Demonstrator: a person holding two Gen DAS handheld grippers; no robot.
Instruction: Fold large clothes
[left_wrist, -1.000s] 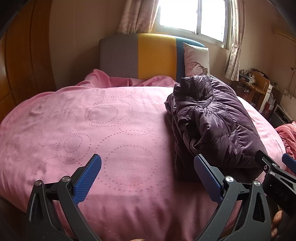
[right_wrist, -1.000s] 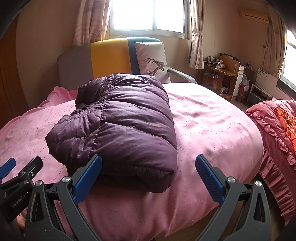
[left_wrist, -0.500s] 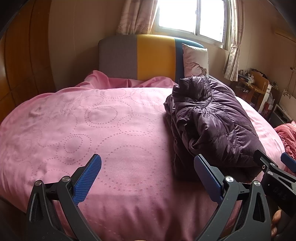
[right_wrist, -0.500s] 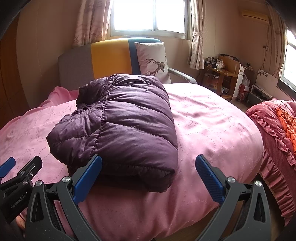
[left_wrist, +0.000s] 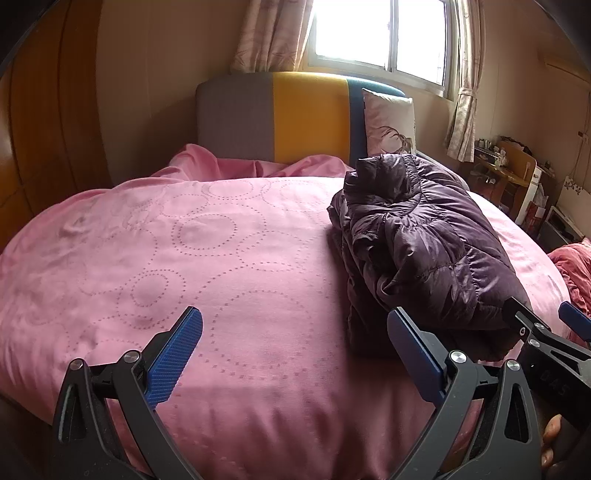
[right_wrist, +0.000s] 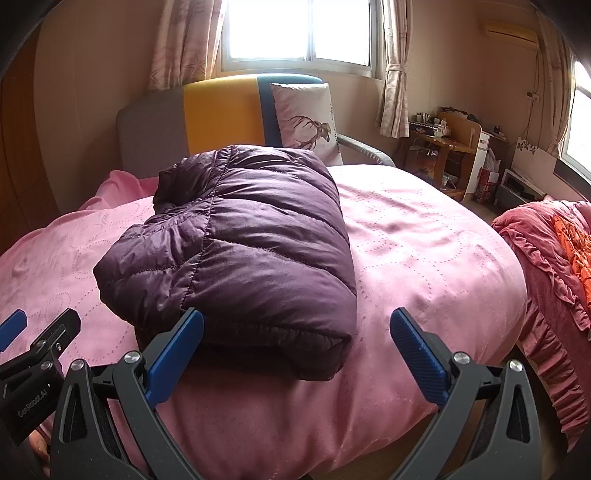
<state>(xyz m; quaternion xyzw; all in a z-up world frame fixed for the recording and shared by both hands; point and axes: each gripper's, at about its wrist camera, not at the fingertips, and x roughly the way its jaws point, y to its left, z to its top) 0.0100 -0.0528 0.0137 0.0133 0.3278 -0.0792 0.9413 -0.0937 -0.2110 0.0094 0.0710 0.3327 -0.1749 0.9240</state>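
Left hand-held gripper (left_wrist: 293, 352): jaws spread wide, empty, above the near edge of the bed (left_wrist: 155, 258).
Jacket (right_wrist: 240, 243): purple quilted, folded into a bundle, resting on the pink bedcover; at 2 o'clock from the left hand-held gripper, at 12 o'clock from the right.
Right hand-held gripper (right_wrist: 295, 352): jaws spread wide, empty, just short of the jacket's near edge.
Pillow (right_wrist: 306, 118): upright against the headboard (right_wrist: 218, 110), at 12 o'clock.

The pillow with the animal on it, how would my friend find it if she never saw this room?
Start at the big bed with the pink cover and look to its far end, where the headboard has grey, yellow and blue stripes. The pillow leans upright against the blue stripe, under the window. It is the only pale cushion, printed with an antlered deer.
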